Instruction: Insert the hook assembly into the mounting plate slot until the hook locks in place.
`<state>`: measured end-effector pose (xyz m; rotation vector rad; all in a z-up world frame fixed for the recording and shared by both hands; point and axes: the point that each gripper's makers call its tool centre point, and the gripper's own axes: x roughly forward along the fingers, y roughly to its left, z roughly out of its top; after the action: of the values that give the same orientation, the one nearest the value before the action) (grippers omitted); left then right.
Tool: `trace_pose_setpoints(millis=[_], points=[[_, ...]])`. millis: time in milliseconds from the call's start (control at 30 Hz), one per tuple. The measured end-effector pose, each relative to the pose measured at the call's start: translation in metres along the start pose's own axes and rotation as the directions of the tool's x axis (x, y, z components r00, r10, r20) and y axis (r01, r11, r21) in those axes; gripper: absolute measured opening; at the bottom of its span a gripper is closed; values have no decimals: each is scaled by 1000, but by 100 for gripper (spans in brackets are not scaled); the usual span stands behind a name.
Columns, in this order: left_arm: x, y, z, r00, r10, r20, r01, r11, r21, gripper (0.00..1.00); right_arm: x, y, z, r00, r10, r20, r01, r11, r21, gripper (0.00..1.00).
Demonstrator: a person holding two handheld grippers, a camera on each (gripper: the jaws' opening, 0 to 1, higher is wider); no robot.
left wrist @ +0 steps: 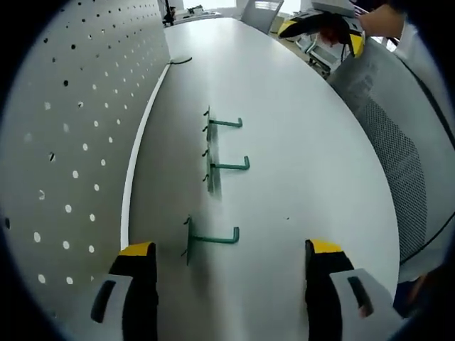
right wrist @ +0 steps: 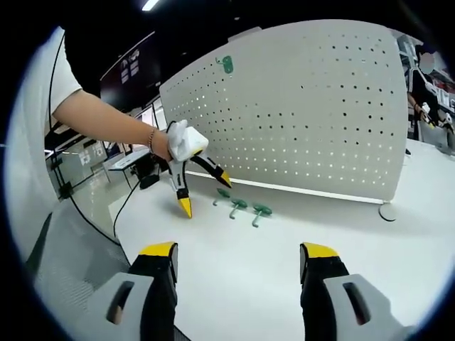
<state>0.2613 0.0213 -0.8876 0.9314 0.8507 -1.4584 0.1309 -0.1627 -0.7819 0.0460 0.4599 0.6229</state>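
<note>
Three green hook assemblies lie in a row on the white table [left wrist: 306, 163]: the nearest hook [left wrist: 213, 240], a middle one [left wrist: 229, 167] and a far one [left wrist: 225, 123]. The white pegboard mounting plate [left wrist: 71, 156] stands upright to their left. My left gripper [left wrist: 231, 284] is open, just short of the nearest hook, touching nothing. My right gripper [right wrist: 238, 273] is open and empty, well back from the hooks [right wrist: 238, 204]. In the right gripper view a hand holds the left gripper [right wrist: 205, 193] beside the hooks, before the pegboard [right wrist: 298, 114]. The right gripper [left wrist: 323, 35] appears far across the table.
A grey mesh chair [left wrist: 394, 163] stands along the table's right edge. A dark cable [left wrist: 181, 62] lies near the pegboard's far end. A green piece [right wrist: 227, 64] hangs high on the pegboard, whose round foot [right wrist: 387, 211] rests on the table. Desks and monitors stand behind the person's arm [right wrist: 106, 121].
</note>
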Motion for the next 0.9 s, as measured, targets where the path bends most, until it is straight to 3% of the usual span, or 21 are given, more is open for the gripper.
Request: trace_pose_setpoints(millis=[333,433,567,900], points=[[0,-3,2,1000,-5,20,5,1000,11,88,0,-1,0,1000,-2,6,2,1000,8,67],[-2,-2,3,1000,-5,28,5,1000,10,79,0,-1,0,1000,-2,5,2,1000,8,67],[-6,3,4,999,8,31,-7,1000,-14,60,-1,0,1,1000,-2,5,2,1000,9,67],[-7,8,3,1000,15,26,-14,999,-31,46,-1,-2,1,1000,-12,7,12,1000,11,67]])
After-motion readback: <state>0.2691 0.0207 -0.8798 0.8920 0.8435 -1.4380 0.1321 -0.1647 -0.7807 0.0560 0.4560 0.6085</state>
